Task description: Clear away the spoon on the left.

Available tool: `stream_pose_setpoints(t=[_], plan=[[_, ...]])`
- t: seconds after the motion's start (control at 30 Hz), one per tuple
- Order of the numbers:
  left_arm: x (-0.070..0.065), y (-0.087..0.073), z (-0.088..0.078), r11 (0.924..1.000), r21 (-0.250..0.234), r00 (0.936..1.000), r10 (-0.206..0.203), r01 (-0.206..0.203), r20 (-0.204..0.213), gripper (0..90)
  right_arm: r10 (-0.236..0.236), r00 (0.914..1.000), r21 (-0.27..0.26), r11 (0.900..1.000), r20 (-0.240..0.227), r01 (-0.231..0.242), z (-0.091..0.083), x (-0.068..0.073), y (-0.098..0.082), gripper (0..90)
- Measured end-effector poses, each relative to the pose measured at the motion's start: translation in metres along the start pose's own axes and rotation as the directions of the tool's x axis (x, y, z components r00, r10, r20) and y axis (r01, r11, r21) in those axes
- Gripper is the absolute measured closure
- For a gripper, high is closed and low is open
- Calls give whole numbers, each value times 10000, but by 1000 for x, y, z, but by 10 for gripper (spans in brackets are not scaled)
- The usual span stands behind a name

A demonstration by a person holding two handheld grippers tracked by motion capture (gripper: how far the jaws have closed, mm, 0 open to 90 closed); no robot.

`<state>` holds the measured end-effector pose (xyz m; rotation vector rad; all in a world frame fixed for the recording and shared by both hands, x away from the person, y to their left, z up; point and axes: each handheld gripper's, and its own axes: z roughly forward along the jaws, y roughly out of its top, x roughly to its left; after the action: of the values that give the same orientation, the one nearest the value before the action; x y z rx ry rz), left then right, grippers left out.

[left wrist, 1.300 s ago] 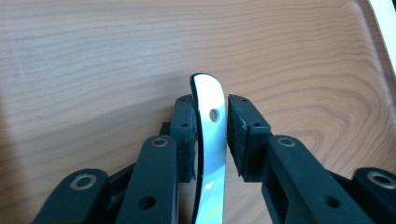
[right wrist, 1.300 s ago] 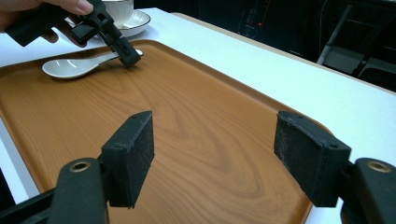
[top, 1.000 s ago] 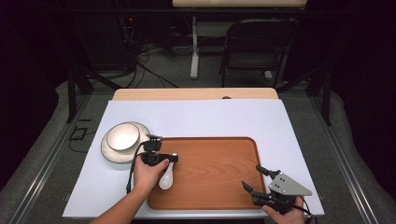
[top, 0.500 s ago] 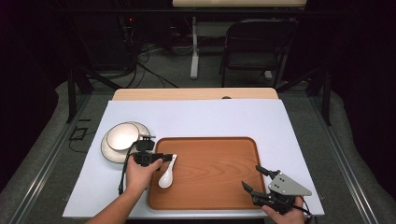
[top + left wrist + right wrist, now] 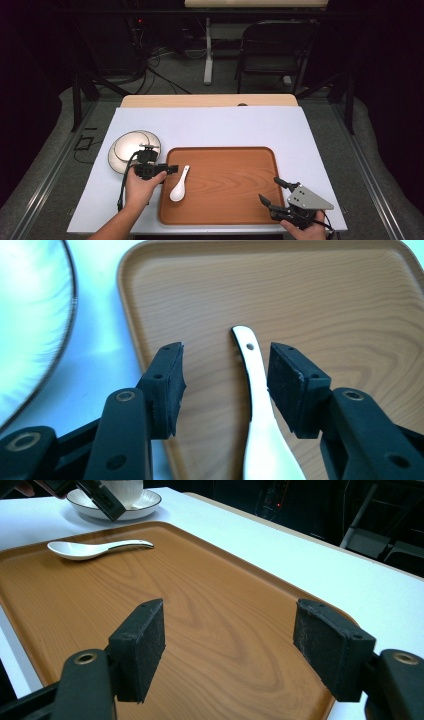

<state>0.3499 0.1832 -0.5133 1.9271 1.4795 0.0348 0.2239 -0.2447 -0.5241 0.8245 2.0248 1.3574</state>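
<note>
Your left gripper (image 5: 225,385) has just been opening its jaws: they stand spread on either side of the white spoon's (image 5: 257,405) handle, and neither pad presses it. The spoon lies flat inside the wooden tray (image 5: 235,200), near the tray's left edge, its handle end toward the bowl (image 5: 131,148) that sits just off that edge. Your right gripper (image 5: 274,194) hangs spread wide and empty over the tray's near right corner.

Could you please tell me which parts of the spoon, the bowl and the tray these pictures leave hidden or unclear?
- Spoon: in the left gripper view its scoop runs off the bottom edge.
- Bowl: in the high view the left gripper covers its near side; glare blurs its inside.
- Tray: in the right gripper view the right gripper hides its near rim.
</note>
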Motion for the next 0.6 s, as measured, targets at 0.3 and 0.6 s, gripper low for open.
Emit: stream_pose_setpoints(t=[0.3,0.6], plan=[[0,-17,-16,9941,-441,9942,969,-990,-461,435,-21,10000,23,10000,0,21,1,0,0,286],[1,-32,-40,9680,-1052,9676,2130,-2278,-1354,347,-3,10000,41,10000,16,3,1,0,0,286]])
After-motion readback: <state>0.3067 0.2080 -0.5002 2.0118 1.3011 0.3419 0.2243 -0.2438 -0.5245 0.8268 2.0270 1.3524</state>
